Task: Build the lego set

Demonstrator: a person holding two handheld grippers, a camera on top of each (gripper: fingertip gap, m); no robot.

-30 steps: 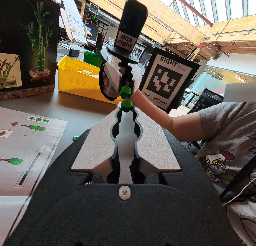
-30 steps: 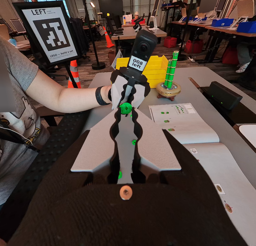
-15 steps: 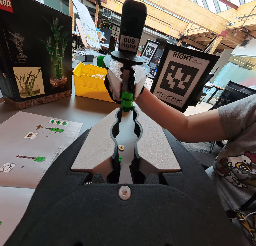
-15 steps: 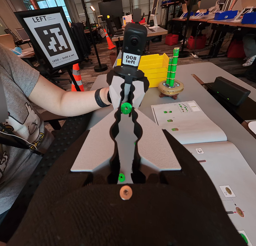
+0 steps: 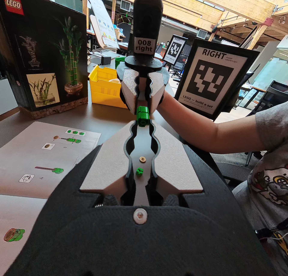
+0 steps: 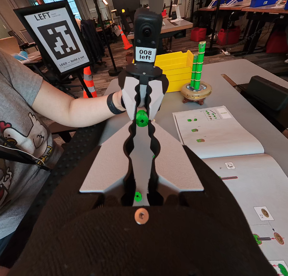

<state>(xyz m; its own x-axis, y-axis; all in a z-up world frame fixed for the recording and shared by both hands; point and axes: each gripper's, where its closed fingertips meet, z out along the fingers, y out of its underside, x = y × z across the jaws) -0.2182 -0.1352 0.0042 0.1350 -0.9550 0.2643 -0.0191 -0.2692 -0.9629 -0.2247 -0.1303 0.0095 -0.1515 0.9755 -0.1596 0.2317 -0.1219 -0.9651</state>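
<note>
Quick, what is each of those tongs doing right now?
Left tongs: shut on the green stack.
Right tongs: shut on the same green stack.

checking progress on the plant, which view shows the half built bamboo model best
The right wrist view: the bamboo model stands in full sight on the table, green stalks upright in a round tan base, beside the yellow bin. The left wrist view shows none of it, only its picture on the box.
</note>
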